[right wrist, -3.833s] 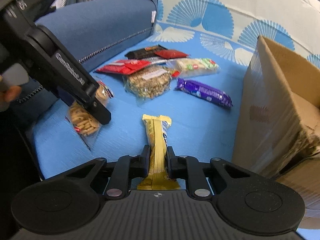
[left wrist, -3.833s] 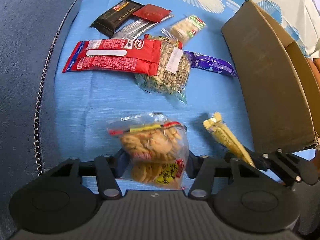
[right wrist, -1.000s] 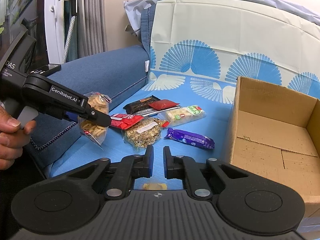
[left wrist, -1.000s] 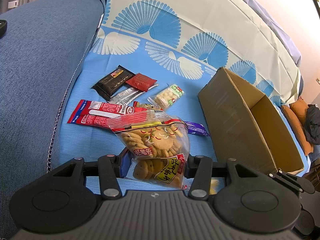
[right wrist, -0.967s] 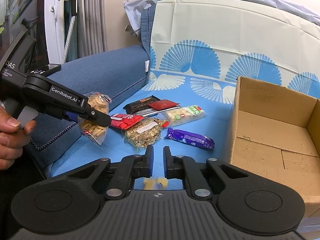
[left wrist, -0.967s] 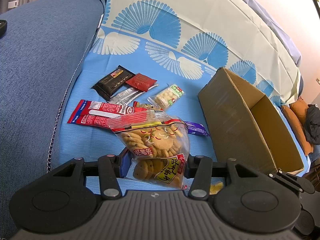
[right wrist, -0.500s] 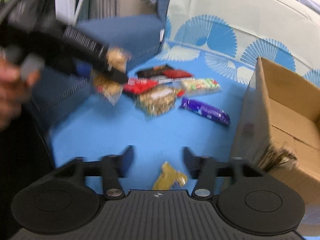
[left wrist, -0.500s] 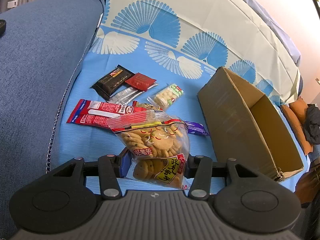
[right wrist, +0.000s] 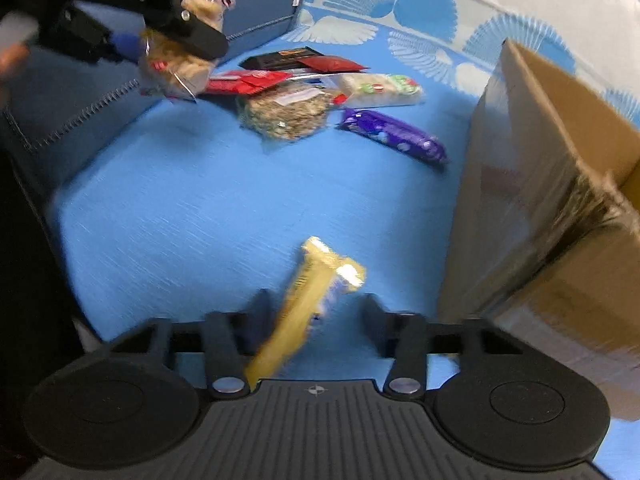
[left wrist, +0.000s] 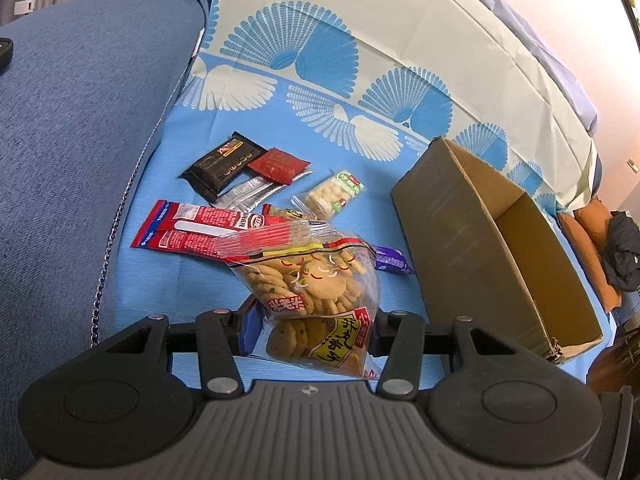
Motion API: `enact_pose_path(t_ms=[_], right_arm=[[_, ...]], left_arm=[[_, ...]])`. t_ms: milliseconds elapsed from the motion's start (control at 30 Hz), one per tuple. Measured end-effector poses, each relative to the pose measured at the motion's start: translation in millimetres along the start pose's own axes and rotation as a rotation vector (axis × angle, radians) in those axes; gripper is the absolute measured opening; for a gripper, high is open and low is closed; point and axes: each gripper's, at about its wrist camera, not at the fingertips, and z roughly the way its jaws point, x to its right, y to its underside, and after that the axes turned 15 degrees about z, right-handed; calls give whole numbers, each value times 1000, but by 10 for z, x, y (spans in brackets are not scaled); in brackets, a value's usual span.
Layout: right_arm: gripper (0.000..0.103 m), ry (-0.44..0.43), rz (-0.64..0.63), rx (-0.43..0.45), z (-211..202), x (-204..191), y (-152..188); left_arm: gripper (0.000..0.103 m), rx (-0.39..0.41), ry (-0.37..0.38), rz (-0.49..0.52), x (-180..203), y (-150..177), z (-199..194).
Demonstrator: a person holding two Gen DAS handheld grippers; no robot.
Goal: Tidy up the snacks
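My left gripper [left wrist: 312, 332] squeezes the bag of cookies [left wrist: 316, 300] and holds it up over the blue cover [right wrist: 168, 208]. My right gripper [right wrist: 312, 312] has just been closing. Its jaws are apart around the yellow bar [right wrist: 308, 304], not pinching it. The bar lies near the cover's front edge, beside the cardboard box [right wrist: 540, 184].

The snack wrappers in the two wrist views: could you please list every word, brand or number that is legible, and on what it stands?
"米" twice, white on red: cookie bag clamped in the left hand-held gripper.
Black characters on the bag's yellow label: too distorted to quote.
Long red packet: white logo, unreadable.
Black packet, small red packet, purple bar, yellow bar: print too small or blurred.
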Motion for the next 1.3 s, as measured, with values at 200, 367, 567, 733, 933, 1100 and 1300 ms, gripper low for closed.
enact_pose_path(t_ms=[200, 367, 567, 733, 933, 1100, 1300], right_arm=[[25, -51, -49, 33, -30, -75, -12], [25, -108, -18, 155, -258, -40, -168], [25, -156, 29, 322, -621, 83, -402], [25, -192, 90, 425, -923, 240, -595], [25, -191, 134, 514, -1189, 489, -746], [25, -157, 200, 545, -1271, 780, -833], [25, -66, 282, 598, -1347, 1168, -928]], left_arm=[[54, -1, -10, 8, 20, -1, -4], [54, -4, -28, 20, 48, -9, -6], [54, -4, -46, 50, 169, -84, -27], [54, 49, -38, 104, 415, -215, -175], [54, 129, -20, 158, 724, -367, -284], [54, 191, 12, 190, 1055, -496, -174], [54, 202, 73, 246, 1556, -742, 80]])
